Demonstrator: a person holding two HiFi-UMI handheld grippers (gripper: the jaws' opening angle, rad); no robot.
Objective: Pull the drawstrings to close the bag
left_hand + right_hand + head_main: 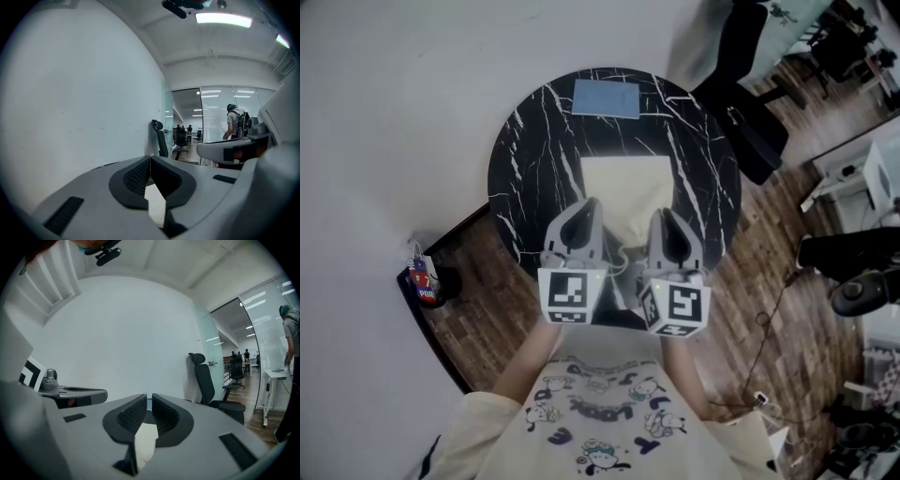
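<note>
A cream bag lies flat at the centre of a round black table. Over the table's near edge, the left gripper has its jaws pressed together and the right gripper a sliver apart; neither visibly grips anything.

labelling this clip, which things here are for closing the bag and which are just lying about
For the job:
- cream bag on the black table
- left tool and right tool, held over the bag's near end

Just lying about:
- blue sheet at the table's far edge
- office chair beyond the table
- small red item down by the wall
</note>
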